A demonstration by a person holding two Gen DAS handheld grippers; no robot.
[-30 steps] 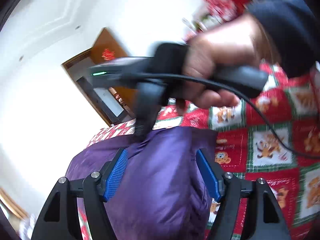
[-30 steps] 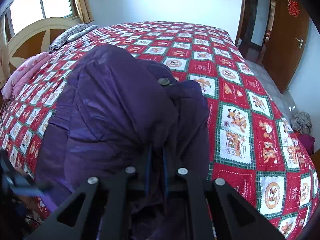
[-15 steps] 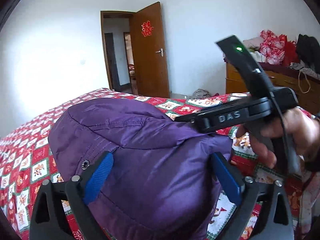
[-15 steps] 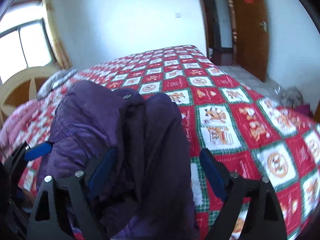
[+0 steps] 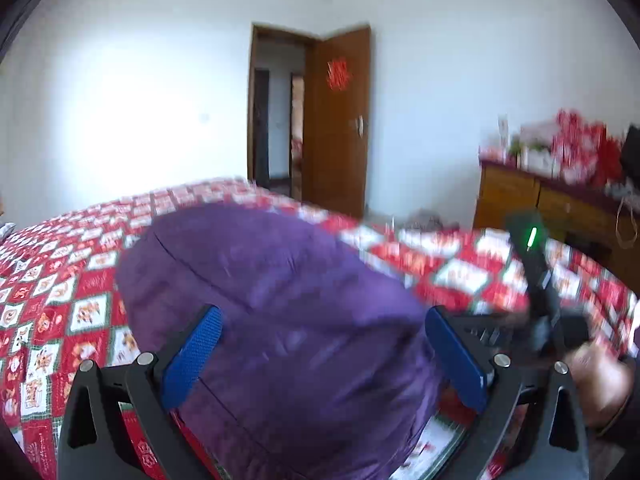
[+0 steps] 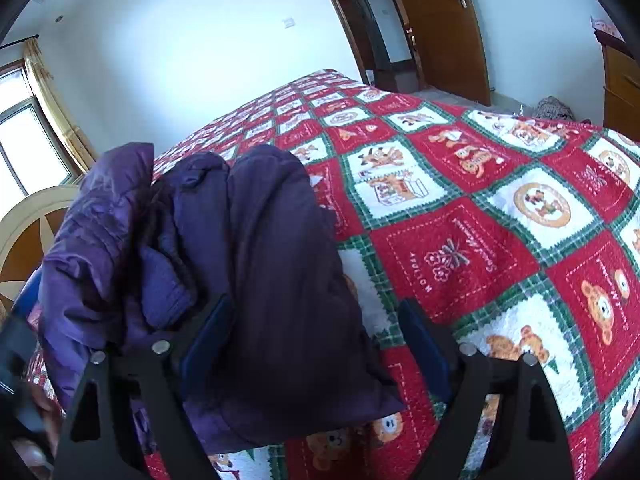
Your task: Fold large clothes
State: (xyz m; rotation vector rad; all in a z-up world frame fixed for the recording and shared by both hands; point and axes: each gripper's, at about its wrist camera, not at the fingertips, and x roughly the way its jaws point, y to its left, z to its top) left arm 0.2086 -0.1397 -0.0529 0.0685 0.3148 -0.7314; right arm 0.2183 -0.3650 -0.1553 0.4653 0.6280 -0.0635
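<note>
While the purple jacket (image 6: 256,280) lies bundled near the quilt's (image 6: 500,208) edge, seemingly folded, both the left gripper (image 5: 320,356) and the right gripper (image 6: 316,344), jaws just opened, straddle it unpinched.

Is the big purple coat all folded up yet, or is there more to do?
Mostly done, it looks like: the purple coat sits bunched into a thick bundle on the bed quilt. Both the left gripper and the right gripper have just opened and let go; the coat lies loose between their pads. What may be left is tidying, since one lighter flap sticks up unevenly at the side.
</note>
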